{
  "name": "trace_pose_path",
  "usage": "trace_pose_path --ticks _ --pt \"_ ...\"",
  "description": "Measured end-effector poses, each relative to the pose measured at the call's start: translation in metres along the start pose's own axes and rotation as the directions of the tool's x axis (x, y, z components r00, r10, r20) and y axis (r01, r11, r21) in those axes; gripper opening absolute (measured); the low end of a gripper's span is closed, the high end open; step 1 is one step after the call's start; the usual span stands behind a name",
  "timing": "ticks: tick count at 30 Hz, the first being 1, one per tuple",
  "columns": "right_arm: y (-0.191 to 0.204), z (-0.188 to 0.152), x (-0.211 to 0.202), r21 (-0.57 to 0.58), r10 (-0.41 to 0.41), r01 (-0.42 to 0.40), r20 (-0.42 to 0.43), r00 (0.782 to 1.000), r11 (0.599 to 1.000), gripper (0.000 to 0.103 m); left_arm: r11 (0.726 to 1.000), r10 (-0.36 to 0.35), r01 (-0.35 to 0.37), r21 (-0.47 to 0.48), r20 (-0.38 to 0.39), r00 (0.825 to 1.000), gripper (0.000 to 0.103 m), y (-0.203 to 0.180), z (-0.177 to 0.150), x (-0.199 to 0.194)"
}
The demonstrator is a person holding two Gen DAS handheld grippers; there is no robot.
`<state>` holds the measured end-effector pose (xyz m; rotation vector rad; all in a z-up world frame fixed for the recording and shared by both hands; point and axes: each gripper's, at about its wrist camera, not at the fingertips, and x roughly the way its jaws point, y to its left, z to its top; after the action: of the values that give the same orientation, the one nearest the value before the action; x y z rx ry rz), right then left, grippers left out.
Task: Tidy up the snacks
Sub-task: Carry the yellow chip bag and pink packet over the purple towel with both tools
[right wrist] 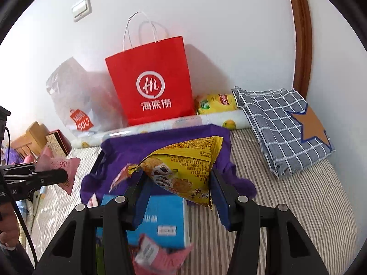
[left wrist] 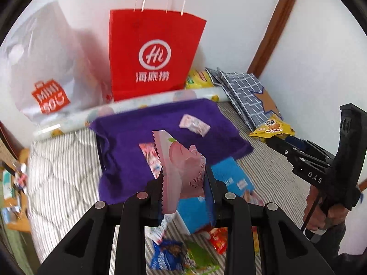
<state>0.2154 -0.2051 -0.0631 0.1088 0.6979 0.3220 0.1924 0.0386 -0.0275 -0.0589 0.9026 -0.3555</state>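
honestly both grips look marginal: left tool (left wrist: 183,183) pinches the pink packet (left wrist: 181,167) by its edge, right tool (right wrist: 176,188) pinches the yellow packet (right wrist: 183,165), both above the purple cloth (left wrist: 128,142); either could slip onto the bed (right wrist: 286,194).

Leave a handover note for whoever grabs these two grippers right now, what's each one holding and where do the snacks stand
Left gripper: shut on a pink peach snack packet, held above the purple cloth bin.
Right gripper: shut on a yellow snack bag, also held over the bin.
In the bin: one small pink wrapped sweet and a red-and-white packet.
Left to sort: blue box in front of the bin, plus loose packets near it: blue, green, red.
Red paper bag stands against the wall behind.
Next, probably: drop both held snacks into the bin.
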Motion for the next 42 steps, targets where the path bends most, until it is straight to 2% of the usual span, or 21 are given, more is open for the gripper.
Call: trace_pose_path --ticks 5,8,17,29,42 --pt "-0.009 0.017 0.018 -0.004 -0.006 0.006 0.011 1.000 1.000 0.048 0.999 0.036 -0.037 0.023 0.028 0.999 0.028 -0.001 0.026 0.010" --pt "-0.014 0.026 0.034 -0.008 -0.017 0.017 0.010 1.000 1.000 0.048 0.999 0.032 -0.032 0.019 0.033 0.999 0.029 0.002 0.037 0.020" --pt "-0.020 0.036 0.076 0.015 0.008 -0.008 -0.006 1.000 1.000 0.048 0.998 0.016 -0.016 -0.060 -0.011 1.000 0.028 0.039 0.060 0.060" --pt "-0.026 0.029 0.114 0.010 0.043 -0.042 -0.036 0.998 0.999 0.049 0.995 0.049 -0.056 -0.079 -0.087 0.995 0.028 0.061 0.057 0.091" --pt "-0.028 0.014 0.130 -0.013 0.064 -0.066 -0.104 0.992 0.998 0.049 0.996 0.058 -0.068 -0.059 -0.151 0.987 0.029 0.055 0.048 0.118"
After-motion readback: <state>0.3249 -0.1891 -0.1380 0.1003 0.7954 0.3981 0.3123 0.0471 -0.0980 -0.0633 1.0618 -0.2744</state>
